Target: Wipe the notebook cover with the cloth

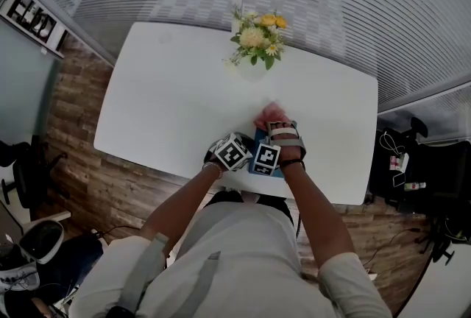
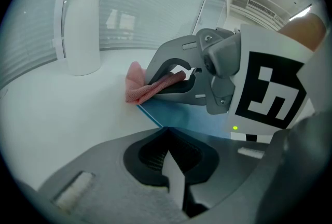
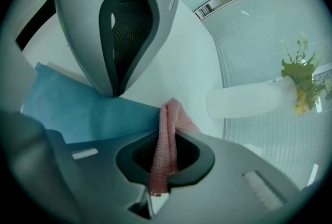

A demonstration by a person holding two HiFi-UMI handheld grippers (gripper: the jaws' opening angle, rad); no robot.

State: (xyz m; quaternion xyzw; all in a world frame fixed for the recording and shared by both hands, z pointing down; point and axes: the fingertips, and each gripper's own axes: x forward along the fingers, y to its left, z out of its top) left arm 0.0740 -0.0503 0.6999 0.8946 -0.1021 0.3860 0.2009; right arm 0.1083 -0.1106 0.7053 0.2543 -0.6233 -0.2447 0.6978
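A blue notebook (image 3: 78, 114) lies flat on the white table (image 1: 169, 103) near its front edge, mostly hidden under the grippers in the head view. My right gripper (image 3: 167, 134) is shut on a pink cloth (image 3: 171, 111), which hangs from its tips at the notebook's far edge. In the left gripper view the cloth (image 2: 137, 88) touches the table just beyond the notebook (image 2: 181, 116). My left gripper (image 2: 165, 132) is shut, its tip resting on the notebook's near part, close beside the right gripper (image 1: 274, 123).
A white vase (image 1: 254, 70) with yellow flowers (image 1: 257, 37) stands at the table's far edge, beyond the cloth. Wooden floor surrounds the table, with dark bags and cables (image 1: 401, 158) at the right.
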